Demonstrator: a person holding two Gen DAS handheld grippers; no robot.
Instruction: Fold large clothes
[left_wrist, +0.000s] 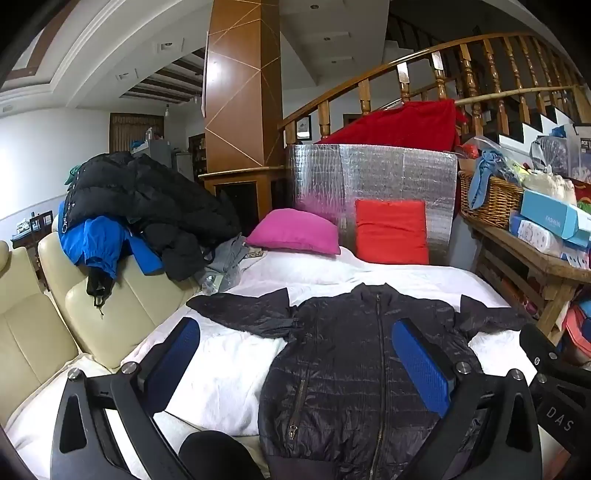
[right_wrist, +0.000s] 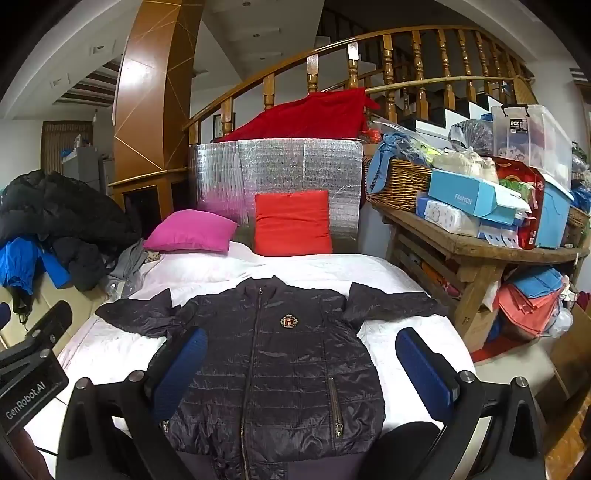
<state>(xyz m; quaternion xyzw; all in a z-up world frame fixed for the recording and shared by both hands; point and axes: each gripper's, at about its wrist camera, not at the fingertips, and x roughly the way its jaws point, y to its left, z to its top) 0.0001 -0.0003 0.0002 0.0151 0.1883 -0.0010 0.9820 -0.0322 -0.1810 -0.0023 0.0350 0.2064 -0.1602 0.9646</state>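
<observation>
Right wrist view alone shows jacket (right_wrist: 273, 365) chest crest (right_wrist: 288, 321), both grippers' fingers (left_wrist: 421, 362) spread wide, empty.

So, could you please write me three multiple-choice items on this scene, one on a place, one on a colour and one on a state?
1. Where does the dark jacket lie?
A. spread on the white bed
B. in the basket
C. on the wooden table

2. What colour is the cushion that leans upright against the silver panel?
A. pink
B. red
C. green

3. How is the jacket's front zip?
A. fully open
B. closed
C. torn out

Answers: 1 A, the jacket lies flat with its sleeves out on the sheet; 2 B, the pink cushion lies flat beside it; 3 B, the zip line runs joined up to the collar.
</observation>
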